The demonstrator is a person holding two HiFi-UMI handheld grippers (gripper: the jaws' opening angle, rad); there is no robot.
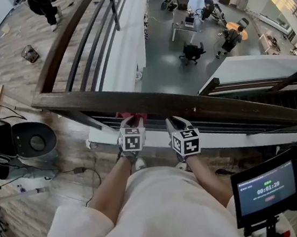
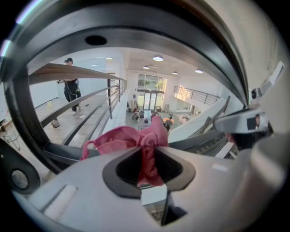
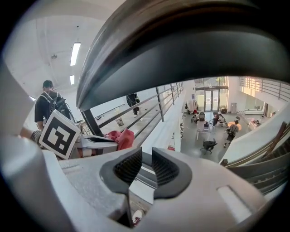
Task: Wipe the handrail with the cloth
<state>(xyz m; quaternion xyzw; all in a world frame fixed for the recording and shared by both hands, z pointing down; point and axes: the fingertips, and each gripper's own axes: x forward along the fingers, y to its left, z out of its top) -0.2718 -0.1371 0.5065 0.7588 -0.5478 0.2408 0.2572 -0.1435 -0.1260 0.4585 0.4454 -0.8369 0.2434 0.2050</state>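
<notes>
A dark wooden handrail (image 1: 218, 109) crosses the head view from left to right, with a drop to a lower floor behind it. My left gripper (image 1: 131, 122) is at the rail's near side, shut on a bunched pink cloth (image 1: 132, 115). In the left gripper view the cloth (image 2: 122, 140) is pinched between the jaws and spills out leftward. My right gripper (image 1: 177, 122) is just to the right, also up against the rail. Its jaws (image 3: 146, 165) stand a narrow slit apart with nothing between them. The handrail (image 3: 181, 45) looms close overhead in the right gripper view.
Thin metal bars (image 1: 225, 127) run below the handrail. A side railing (image 1: 67, 39) leads away at upper left. Black equipment (image 1: 32, 138) sits on the floor at left, and a monitor (image 1: 266, 186) stands at lower right. Desks and people (image 1: 197, 33) are far below.
</notes>
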